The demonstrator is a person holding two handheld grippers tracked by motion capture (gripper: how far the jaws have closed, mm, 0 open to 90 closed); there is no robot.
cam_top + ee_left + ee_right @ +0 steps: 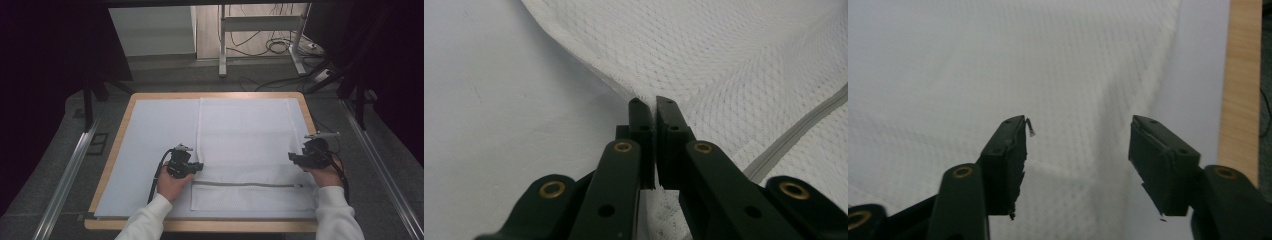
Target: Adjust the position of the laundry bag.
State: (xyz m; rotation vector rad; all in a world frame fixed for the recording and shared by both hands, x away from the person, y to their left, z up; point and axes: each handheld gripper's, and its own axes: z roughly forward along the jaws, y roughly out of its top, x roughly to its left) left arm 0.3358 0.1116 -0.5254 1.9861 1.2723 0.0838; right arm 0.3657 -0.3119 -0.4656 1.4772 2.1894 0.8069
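Observation:
A white mesh laundry bag [247, 145] lies flat on the table's white cover, its grey zipper [247, 184] running across near the front edge. My left gripper [196, 167] is at the bag's left edge, shut on a pinch of the mesh [684, 65], which rises in a ridge to the jaw tips [652, 102]. The zipper [796, 131] passes to the right of those jaws. My right gripper [292, 157] hovers over the bag's right edge, open, with mesh [998, 65] below and nothing between its fingers [1079, 132].
The white cover [150, 145] spans a wooden table [112, 155], whose edge [1243, 75] shows right of the right gripper. Beyond the table are a grey floor, a metal frame leg [222, 40] and loose cables [280, 47]. Rails run down both sides.

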